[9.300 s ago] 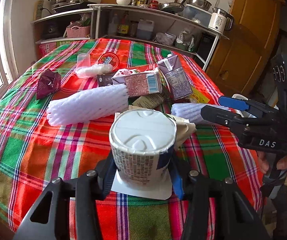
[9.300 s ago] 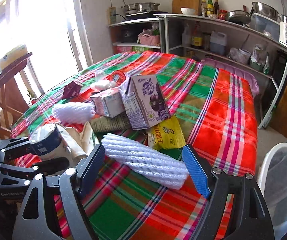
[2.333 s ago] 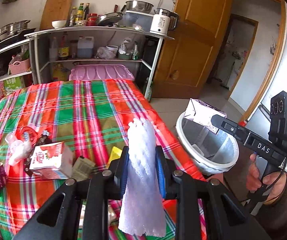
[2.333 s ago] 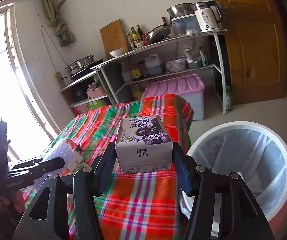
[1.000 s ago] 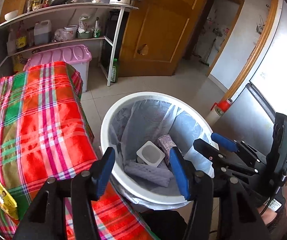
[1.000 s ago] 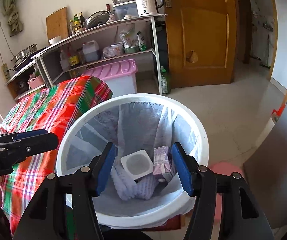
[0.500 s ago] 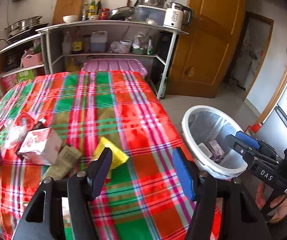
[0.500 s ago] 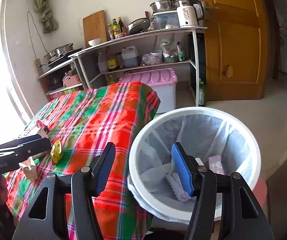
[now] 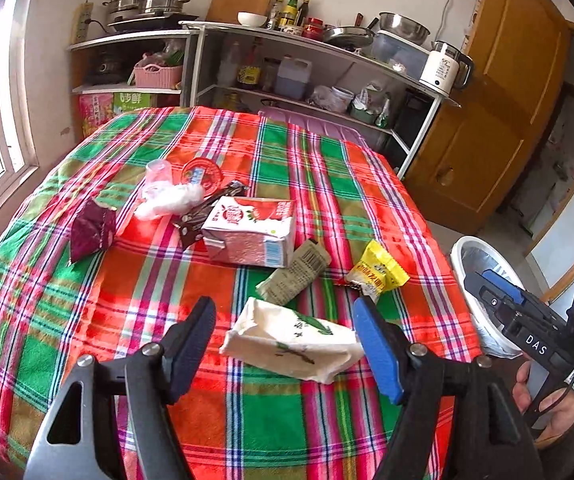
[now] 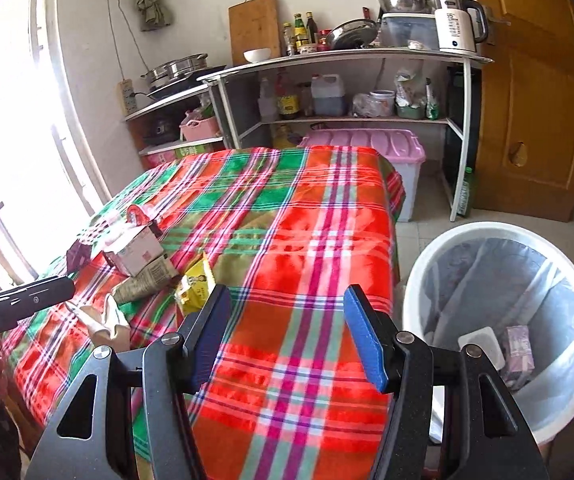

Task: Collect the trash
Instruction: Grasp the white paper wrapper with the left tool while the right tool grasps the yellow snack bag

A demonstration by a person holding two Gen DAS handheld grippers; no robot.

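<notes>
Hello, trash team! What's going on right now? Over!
Both grippers open and empty, left gripper just opening wider above the white packet. Right gripper over bare cloth beside the bin. Nothing blocking. Over.

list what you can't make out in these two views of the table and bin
- White lined trash bin, left wrist view: inside hidden behind the right tool.
- Same bin, right wrist view: bottom partly hidden by the tool's finger; the purple carton print is too small to read.
- Cream tissue pack, right wrist view: partly behind the left tool.
</notes>
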